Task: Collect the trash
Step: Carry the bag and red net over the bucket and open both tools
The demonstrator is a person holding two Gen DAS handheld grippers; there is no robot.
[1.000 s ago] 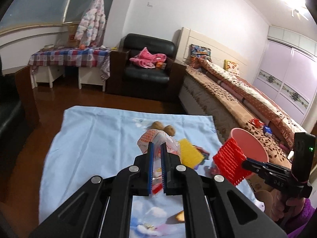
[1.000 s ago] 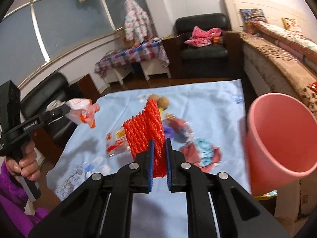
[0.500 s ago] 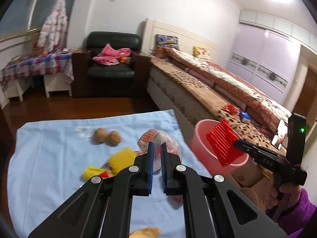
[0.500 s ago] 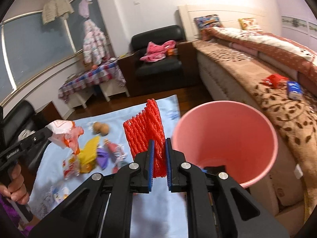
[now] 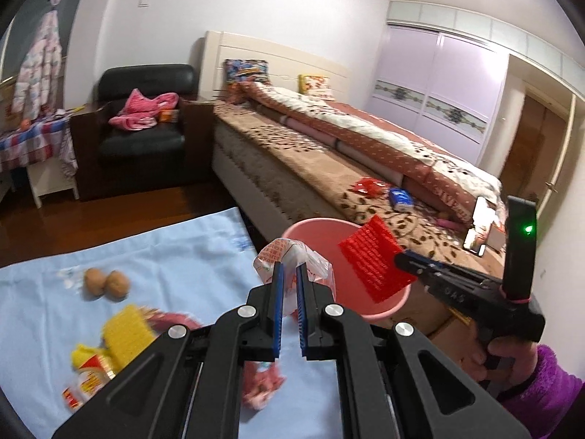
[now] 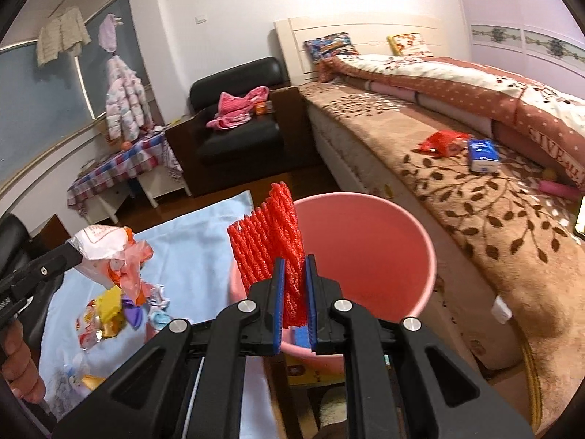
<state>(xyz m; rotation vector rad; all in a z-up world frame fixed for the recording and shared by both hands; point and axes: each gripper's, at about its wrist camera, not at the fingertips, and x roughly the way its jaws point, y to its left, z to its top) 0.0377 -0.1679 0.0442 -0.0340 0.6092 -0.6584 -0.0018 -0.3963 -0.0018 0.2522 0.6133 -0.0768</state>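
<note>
Left gripper (image 5: 289,274): closed on a crumpled wrapper (image 5: 292,259)
Right gripper (image 6: 294,267): closed on red foam netting (image 6: 270,234), over the pink bucket (image 6: 402,256)

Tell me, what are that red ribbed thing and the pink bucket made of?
The red net looks like soft foam mesh, the fruit-wrap kind: matte, ribbed strands, squashed between the right gripper fingers. The pink bucket looks like smooth moulded plastic, with a faint sheen.
</note>
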